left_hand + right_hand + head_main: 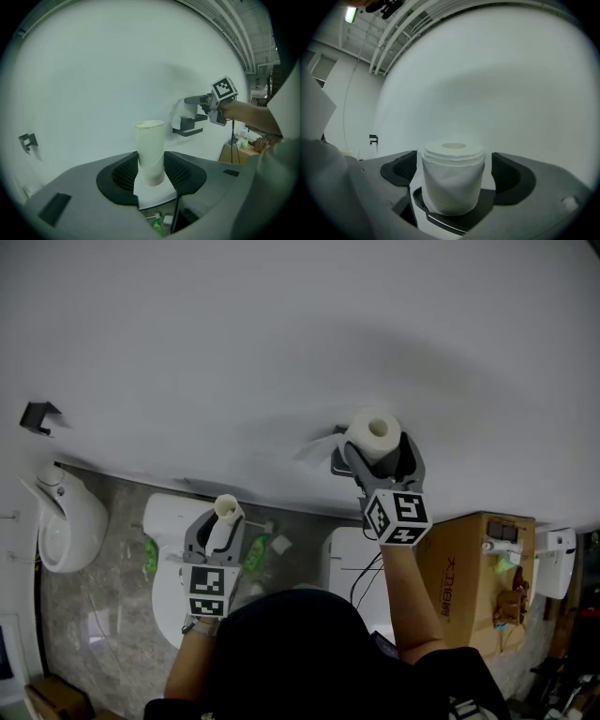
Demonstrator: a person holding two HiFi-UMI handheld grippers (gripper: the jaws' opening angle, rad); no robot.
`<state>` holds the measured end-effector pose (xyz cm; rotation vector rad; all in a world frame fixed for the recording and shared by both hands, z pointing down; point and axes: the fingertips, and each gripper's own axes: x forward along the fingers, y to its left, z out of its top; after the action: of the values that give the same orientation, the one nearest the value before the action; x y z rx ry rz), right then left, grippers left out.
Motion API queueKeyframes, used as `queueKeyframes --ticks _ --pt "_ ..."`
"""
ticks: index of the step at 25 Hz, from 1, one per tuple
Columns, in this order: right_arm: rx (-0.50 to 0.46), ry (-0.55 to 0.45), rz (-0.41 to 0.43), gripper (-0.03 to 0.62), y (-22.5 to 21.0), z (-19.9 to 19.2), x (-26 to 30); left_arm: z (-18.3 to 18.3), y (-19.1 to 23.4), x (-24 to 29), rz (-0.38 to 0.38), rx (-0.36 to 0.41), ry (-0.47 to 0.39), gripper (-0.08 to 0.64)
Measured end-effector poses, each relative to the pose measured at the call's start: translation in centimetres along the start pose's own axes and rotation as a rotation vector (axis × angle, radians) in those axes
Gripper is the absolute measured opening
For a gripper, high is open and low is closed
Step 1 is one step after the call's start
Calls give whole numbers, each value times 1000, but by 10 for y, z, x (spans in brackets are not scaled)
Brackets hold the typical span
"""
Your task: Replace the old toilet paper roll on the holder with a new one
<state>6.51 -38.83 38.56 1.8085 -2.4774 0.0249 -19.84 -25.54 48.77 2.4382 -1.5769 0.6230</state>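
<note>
**Head view.** My left gripper [225, 524], low and left of centre, is clenched on the tube [227, 509], a bare cardboard core held upright. In the frame it lies over a white toilet [169, 563]. My right gripper [380, 456] is at centre right, up against the pale wall [281, 334], with its jaws on either side of the roll [375, 430]. A brown box [469, 568] stands at lower right, a urinal [66, 521] at the left edge, and a small dark hook [39, 416] is on the wall at upper left.

**Left gripper view.** Both pads press on the tube's sides, and the tube leans slightly. Right of centre, the holder [190, 125] juts from the wall as a dark bracket, with the right gripper beside it.

**Right gripper view.** The roll is full and white, and it stands on end on the holder's dark shelf, at the centre of the frame. The right gripper is released: its jaws stand wide apart, one on each side of the roll, with a narrow gap showing at both pads. Neither pad touches the paper.
</note>
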Motion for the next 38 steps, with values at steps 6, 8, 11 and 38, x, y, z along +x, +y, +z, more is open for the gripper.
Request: queueKeyframes --ticks 6,8,11,38 --pt "6 -19 -21 492 -5 8 -29 3 -11 0 -41 15 -9 184" --pt "9 -9 -20 492 -6 6 -40 5 -16 0 -61 24 -12 184" --pt "25 14 -8 492 -6 -2 -59 7 -25 2 -93 37 -20 184" --pt "-8 87 22 86 51 -48 -193 25 -95 3 -368 155 -91 184"
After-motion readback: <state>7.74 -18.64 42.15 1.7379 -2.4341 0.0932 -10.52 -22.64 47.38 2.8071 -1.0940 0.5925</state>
